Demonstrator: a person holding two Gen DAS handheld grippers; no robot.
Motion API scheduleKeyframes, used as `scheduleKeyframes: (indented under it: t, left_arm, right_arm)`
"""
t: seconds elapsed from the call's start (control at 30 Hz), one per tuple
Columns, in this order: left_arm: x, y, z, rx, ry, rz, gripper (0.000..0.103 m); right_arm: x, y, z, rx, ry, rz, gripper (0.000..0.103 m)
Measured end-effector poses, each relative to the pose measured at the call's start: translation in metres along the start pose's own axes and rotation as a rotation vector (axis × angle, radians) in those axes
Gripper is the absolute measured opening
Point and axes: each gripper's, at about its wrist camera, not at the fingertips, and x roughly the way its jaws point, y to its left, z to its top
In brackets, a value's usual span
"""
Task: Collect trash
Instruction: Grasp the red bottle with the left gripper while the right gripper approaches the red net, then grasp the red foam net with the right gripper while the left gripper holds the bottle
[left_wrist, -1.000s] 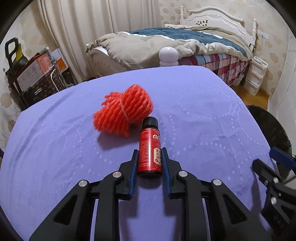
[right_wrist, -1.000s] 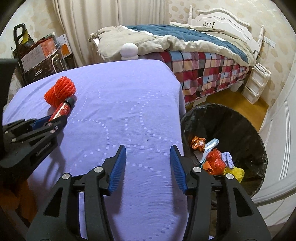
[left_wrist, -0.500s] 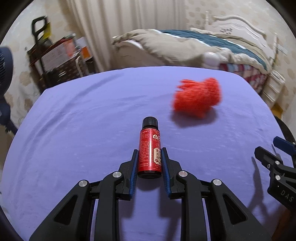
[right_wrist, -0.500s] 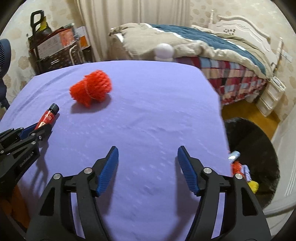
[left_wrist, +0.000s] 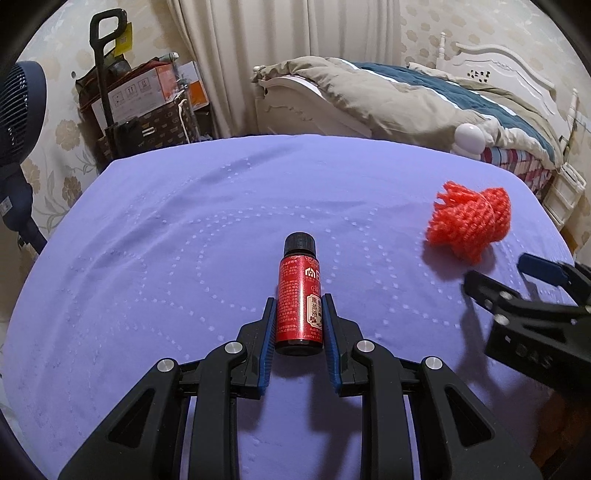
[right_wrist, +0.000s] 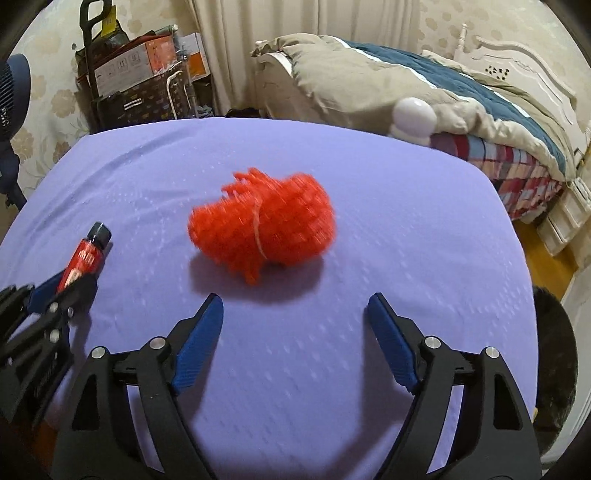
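Since the earlier frame the right gripper has swung from the bin side to face the red foam net, jaws wide apart just short of it. The left gripper stays clamped on the small red bottle, a smooth cylinder with a ribbed black cap. The net lies bunched and knotted on the dimpled purple cloth. Only the right view shows the black bin.
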Motion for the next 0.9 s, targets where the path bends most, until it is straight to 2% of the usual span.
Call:
scheduleKeyframes:
  t: [0.5, 0.7, 0.9]
  left_arm:
    - [0.009, 0.02, 0.009, -0.039, 0.004, 0.012, 0.025]
    - [0.011, 0.024, 0.011, -0.049, 0.006, 0.024, 0.025]
    - [0.01, 0.023, 0.01, -0.042, -0.001, 0.028, 0.025]
  right_arm:
    - [0.02, 0.021, 0.028, -0.021, -0.011, -0.017, 0.078]
    - [0.02, 0.028, 0.027, -0.059, -0.021, -0.018, 0.058]
    - [0.016, 0.028, 0.026, -0.05, -0.028, -0.013, 0.047]
